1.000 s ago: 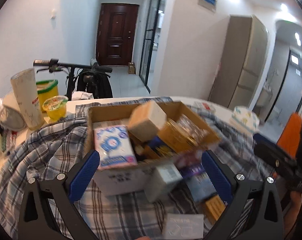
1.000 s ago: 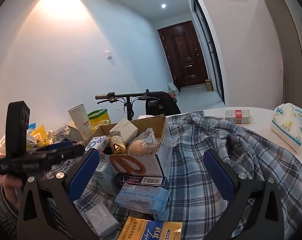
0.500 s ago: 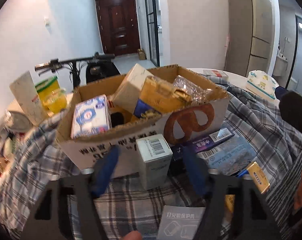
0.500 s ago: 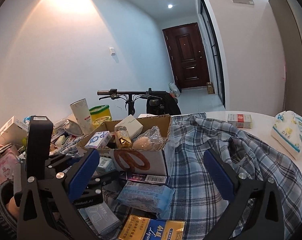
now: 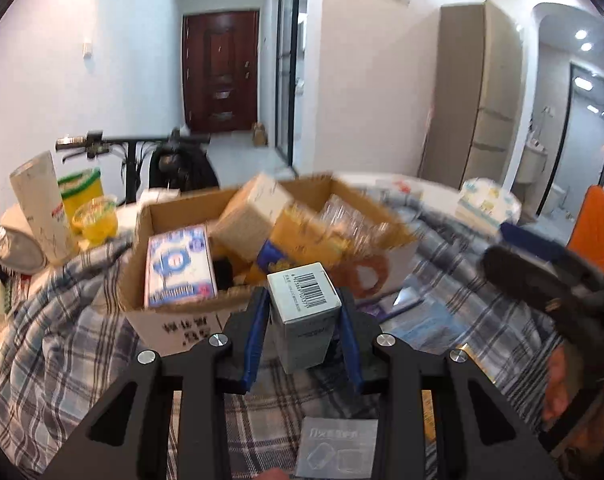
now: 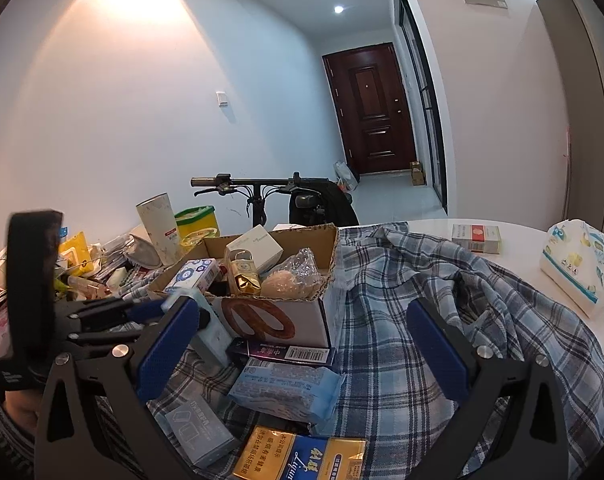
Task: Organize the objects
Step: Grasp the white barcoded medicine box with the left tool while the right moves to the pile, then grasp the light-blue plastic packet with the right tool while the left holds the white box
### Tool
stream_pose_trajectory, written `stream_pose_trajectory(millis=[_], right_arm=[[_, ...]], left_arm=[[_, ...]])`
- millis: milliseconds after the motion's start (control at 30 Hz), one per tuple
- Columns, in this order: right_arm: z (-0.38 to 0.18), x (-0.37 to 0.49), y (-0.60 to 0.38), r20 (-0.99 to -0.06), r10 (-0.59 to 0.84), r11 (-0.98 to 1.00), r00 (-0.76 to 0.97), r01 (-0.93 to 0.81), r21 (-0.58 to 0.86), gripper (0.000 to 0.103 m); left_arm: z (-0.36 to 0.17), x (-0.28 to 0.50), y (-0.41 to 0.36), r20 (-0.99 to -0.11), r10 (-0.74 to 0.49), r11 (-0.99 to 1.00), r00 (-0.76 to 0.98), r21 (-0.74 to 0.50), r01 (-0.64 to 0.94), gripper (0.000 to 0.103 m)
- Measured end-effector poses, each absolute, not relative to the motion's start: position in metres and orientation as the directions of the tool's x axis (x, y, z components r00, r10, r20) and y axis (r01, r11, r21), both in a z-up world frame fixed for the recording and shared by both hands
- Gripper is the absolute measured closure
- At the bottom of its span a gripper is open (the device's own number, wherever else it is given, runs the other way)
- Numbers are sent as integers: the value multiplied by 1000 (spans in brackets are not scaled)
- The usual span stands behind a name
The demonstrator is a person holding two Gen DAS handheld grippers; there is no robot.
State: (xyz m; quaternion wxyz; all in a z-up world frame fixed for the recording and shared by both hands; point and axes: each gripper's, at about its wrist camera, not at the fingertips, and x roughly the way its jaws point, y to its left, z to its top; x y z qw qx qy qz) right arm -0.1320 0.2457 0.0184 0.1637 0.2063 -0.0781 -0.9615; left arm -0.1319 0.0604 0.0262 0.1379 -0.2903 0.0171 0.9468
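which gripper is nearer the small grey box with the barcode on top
Left. The left gripper is closing around the grey box; the right gripper hangs open, off to its side.

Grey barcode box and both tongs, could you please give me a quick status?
Left tongs closing on grey barcode box, pads at its sides. Right tongs open, empty. Full cardboard box directly behind it.

Home: hallway door [image 6: 372, 108], bicycle [image 6: 257, 192], cluttered table [image 6: 514, 232]
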Motion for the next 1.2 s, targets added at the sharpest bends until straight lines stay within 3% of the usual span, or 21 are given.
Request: stream_pose_trajectory(millis=[533, 800, 967, 1200], right_arm=[[11, -140, 237, -428, -372, -928, -824, 309, 210, 0], [-9, -147, 204, -544, -397, -912, -739, 385, 142, 0], [-31, -159, 182, -662, -295, -932, -689, 359, 41, 0], [-47, -171, 168, -723, -187, -943, -665, 327, -58, 0]], left_arm=[[86, -99, 5, -191, 203, -979, -960, -58, -195, 73], [83, -111, -18, -195, 110, -991, -975, -90, -94, 73], [78, -118, -27, -223, 104, -990, -969, -119, -79, 73], [74, -122, -25, -243, 120, -988, -963, -125, -91, 73]])
